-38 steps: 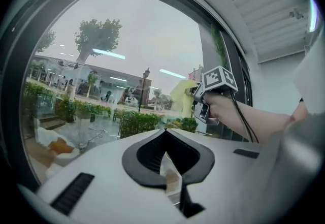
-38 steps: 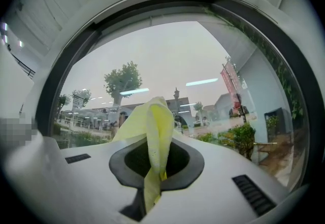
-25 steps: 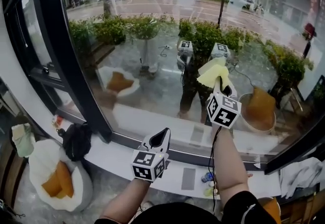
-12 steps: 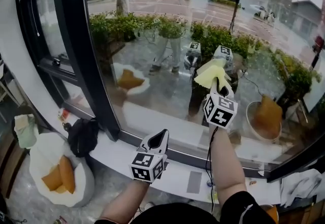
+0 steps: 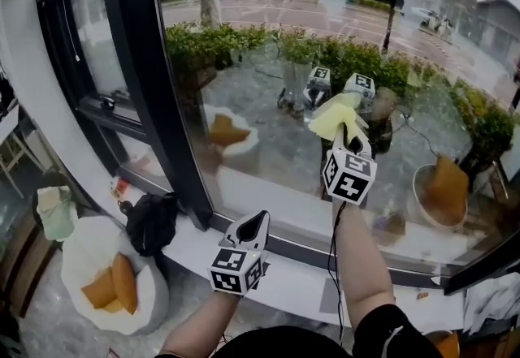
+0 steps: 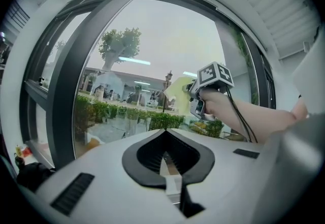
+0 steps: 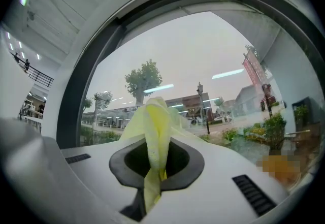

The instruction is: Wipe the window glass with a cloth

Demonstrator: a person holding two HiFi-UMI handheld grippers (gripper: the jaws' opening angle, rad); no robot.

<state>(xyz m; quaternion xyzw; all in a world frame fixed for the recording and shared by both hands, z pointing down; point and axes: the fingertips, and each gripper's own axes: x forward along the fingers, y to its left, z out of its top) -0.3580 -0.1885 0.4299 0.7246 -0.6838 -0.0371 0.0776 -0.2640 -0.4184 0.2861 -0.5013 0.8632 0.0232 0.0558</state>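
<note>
A large window pane [image 5: 268, 72] in a black frame [image 5: 154, 88] fills the head view, with reflections of both grippers on it. My right gripper [image 5: 340, 131] is raised against the glass, shut on a pale yellow cloth [image 5: 335, 118] that fans out above its tips. In the right gripper view the yellow cloth [image 7: 152, 131] is pinched between the jaws and points at the glass. My left gripper [image 5: 258, 224] hangs lower, over the white sill [image 5: 284, 279], jaws together with nothing between them. The left gripper view shows the cloth [image 6: 179, 95] held up by the right hand.
A black bag [image 5: 152, 222] lies on the sill at the frame's foot. Below it sits a white beanbag [image 5: 89, 267] with orange cushions. A narrower side pane [image 5: 93, 48] stands left of the black mullion. A small green object [image 5: 53, 214] is at the far left.
The view has swung left, so the black mullion and the bag sit further right. The right gripper with the cloth stays at about the same spot on the glass; the left gripper stays low.
</note>
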